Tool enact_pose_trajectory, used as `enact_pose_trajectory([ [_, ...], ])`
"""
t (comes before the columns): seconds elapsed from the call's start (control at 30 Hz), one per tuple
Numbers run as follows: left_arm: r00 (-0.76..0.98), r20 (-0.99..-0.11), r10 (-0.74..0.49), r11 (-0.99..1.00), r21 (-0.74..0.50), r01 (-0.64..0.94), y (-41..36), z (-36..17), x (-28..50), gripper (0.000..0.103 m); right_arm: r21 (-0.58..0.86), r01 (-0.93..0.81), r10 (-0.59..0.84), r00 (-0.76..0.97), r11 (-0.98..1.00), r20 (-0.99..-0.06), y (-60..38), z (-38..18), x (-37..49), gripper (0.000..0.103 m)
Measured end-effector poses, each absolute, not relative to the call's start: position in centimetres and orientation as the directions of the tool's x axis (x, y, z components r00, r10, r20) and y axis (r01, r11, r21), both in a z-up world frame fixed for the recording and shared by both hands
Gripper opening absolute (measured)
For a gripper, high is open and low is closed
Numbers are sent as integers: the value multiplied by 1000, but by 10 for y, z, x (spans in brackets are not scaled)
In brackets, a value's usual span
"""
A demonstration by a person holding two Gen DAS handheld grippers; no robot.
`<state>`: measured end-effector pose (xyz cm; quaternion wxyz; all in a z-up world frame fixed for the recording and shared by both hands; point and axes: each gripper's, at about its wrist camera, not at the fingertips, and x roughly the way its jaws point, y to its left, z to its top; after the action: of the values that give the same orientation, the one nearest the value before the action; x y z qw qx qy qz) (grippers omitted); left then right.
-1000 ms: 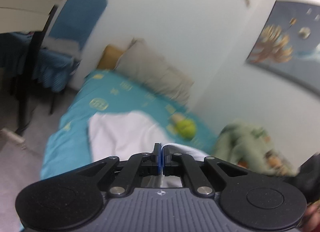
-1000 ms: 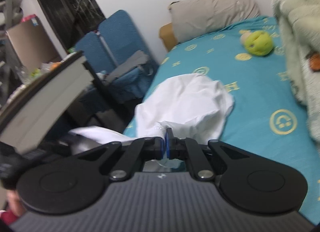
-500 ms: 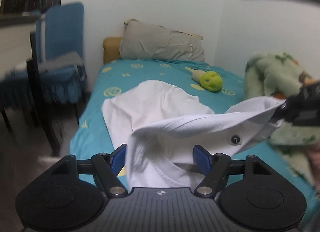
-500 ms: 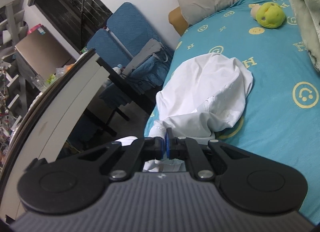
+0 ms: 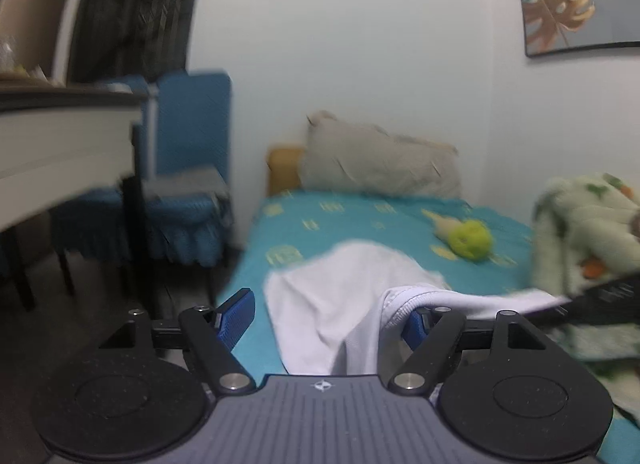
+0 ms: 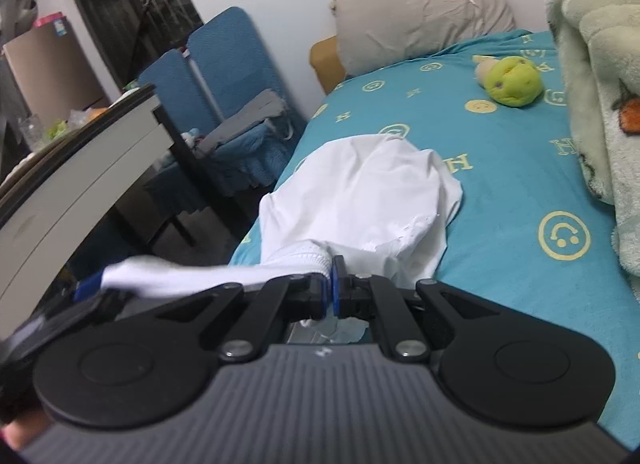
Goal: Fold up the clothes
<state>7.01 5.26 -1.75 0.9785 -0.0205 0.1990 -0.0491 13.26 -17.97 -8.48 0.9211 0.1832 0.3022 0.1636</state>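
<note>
the left claw [image 5: 330, 318] has just been opening and stands wide, the white shirt [image 5: 340, 304] draped over its right finger, unpinched. the shirt spills across the near left edge of the teal bed [image 6: 520, 184]. the right claw [image 6: 328, 291] pinches the shirt's ribbed hem; bare bed lies rightward.

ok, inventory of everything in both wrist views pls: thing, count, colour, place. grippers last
white garment: 1, white, on bed near its left edge, one edge lifted
bed sheet: 1, teal with yellow smileys, covers bed
pillow: 1, grey-beige, head of bed by wall
plush toy: 1, lime green, on sheet near pillow
fleece blanket: 1, pale green, right side of bed
chairs: 2, blue, left of bed
desk: 1, white, far left
picture: 1, gold leaf on grey, wall
left gripper: 1, black, blue pads, open, garment edge draped over one finger
right gripper: 1, black, shut on garment edge
</note>
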Motion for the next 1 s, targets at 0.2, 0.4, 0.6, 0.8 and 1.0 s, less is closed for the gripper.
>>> enact_pose_trajectory([
  [0.2,799,-548,-245,969,-159,188,50,-30,58,76,462,-149,388,785,875,-482,-188,-85,133,6],
  [0.4,814,-550,-188,980,-45,196,28,-48,68,77,493,-151,404,791,857,-459,-190,-84,130,6],
  [0.6,881,-468,65,992,127,-6,18,-55,76,77,472,-140,370,819,871,-439,-188,-81,125,6],
  [0.8,934,-310,176,984,27,-176,48,-24,55,82,322,-84,247,827,943,-505,-179,-89,131,20],
  [1.0,950,-234,205,974,-46,-221,59,-7,49,82,136,-53,130,747,989,-652,-165,-123,150,72],
])
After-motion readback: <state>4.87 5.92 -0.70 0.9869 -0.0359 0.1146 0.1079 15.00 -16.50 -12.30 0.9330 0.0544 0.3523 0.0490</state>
